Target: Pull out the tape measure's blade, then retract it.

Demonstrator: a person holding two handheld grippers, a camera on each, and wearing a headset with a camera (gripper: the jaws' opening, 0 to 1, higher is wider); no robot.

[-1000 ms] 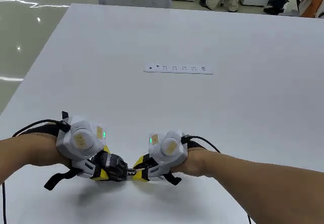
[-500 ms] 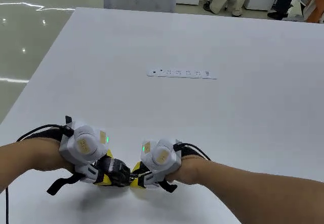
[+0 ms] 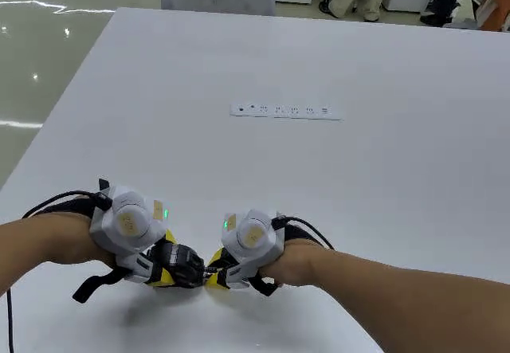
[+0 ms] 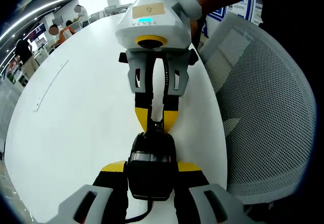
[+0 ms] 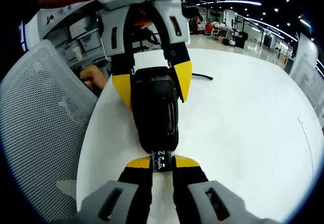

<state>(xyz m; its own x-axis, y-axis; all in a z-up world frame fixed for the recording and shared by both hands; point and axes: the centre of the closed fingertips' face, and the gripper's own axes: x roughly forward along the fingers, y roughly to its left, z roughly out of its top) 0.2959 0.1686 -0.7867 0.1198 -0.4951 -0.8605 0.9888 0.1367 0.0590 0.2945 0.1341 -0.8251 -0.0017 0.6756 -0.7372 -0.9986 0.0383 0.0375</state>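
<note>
A black tape measure [image 3: 182, 265] sits low over the white table [image 3: 319, 178] near its front edge. My left gripper [image 3: 169, 268] is shut on its case, yellow pads [image 4: 114, 167] pressing both sides of the case [image 4: 150, 166]. My right gripper [image 3: 216, 278] faces it from the right and is shut on the blade's tip. In the right gripper view a short piece of the blade [image 5: 161, 159] with numerals lies between my right gripper [image 5: 161, 163] fingertips, right against the case [image 5: 154, 114]. The two grippers almost touch.
A white power strip [image 3: 285, 111] lies flat at mid-table. A grey mesh chair [image 4: 263, 107] stands just off the table's near edge. A black cable [image 5: 195, 76] trails from the left hand. People stand beyond the far end.
My right gripper has moved left toward the case, and the exposed length of blade between the grippers has shrunk to almost nothing. The left gripper has stayed in place.
</note>
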